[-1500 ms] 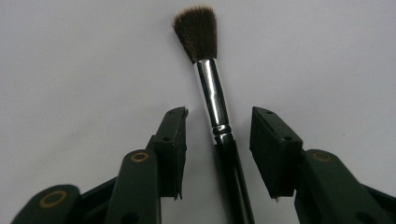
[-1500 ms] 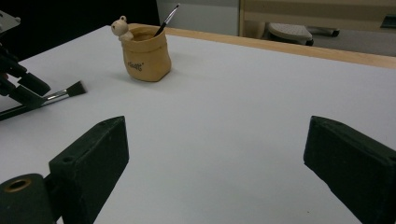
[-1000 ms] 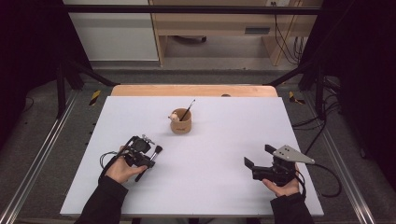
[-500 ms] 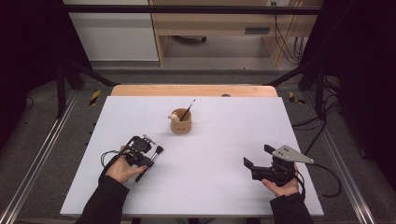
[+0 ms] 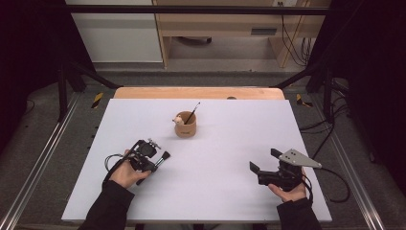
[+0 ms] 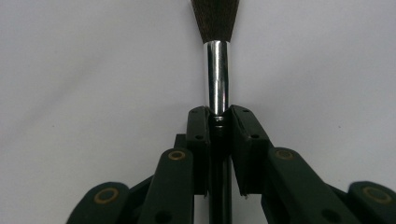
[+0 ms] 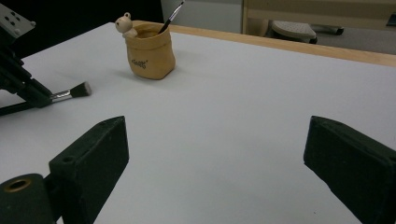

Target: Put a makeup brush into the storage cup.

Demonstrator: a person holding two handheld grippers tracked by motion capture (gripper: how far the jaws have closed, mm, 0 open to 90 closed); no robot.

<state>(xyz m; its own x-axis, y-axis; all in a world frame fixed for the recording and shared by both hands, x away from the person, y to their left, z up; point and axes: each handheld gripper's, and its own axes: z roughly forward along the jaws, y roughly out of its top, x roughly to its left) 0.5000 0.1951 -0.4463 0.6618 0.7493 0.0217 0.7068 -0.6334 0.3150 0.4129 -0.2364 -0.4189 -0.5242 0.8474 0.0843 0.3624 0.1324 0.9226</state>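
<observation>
Near the left front of the white table [image 5: 230,143], the left gripper [image 5: 152,161] lies low over the surface in the person's left hand [image 5: 125,173], its jaws having just been closing and now clenched on a makeup brush [image 5: 162,159]. From the left gripper view, both pads press the brush [image 6: 218,74] just below its shiny metal collar, with the dark handle running back between the jaws and the dark bristles pointing away over the tabletop. Seen from the right gripper view, the brush [image 7: 71,93] sticks out of that gripper level with the table, bristles toward the right. Over at the right front, the right gripper [image 5: 263,171] rests in the right hand [image 5: 289,189] with its jaws spread wide and nothing between them. Farther back, around the middle of the table, a small tan sack-shaped pot [image 5: 185,126] stands upright, well apart from both grippers, with a little bear figure [image 7: 124,23] on its rim and a thin dark brush [image 7: 172,17] leaning out of it
</observation>
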